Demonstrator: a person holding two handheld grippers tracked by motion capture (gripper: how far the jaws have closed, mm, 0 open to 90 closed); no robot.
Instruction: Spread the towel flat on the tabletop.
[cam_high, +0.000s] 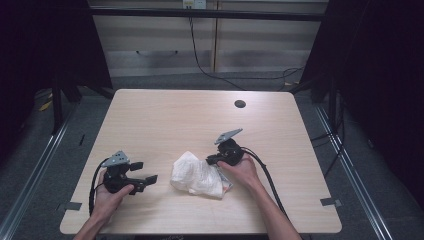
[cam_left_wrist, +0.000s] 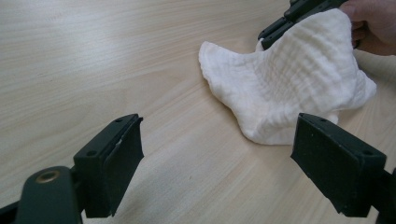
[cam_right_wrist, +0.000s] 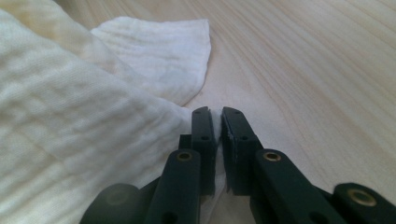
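Note:
A crumpled white cloth (cam_high: 198, 175) lies on the wooden table (cam_high: 165, 115), near its front middle. My right gripper (cam_high: 212, 160) is at the cloth's right edge, shut on a fold of it; the right gripper view shows white fabric (cam_right_wrist: 218, 140) pinched between the two black jaws. My left gripper (cam_high: 143, 172) rests on the table to the left of the cloth, a short way off, its jaws wide open with nothing between them. In the left gripper view the cloth (cam_left_wrist: 289, 84) lies ahead on the right, with the right gripper (cam_left_wrist: 273, 35) on its far edge.
A round cable hole (cam_high: 240, 104) sits near the table's far right. Black cables (cam_high: 270, 180) trail from both grippers toward the front edge. Dark curtains and floor rails flank the table.

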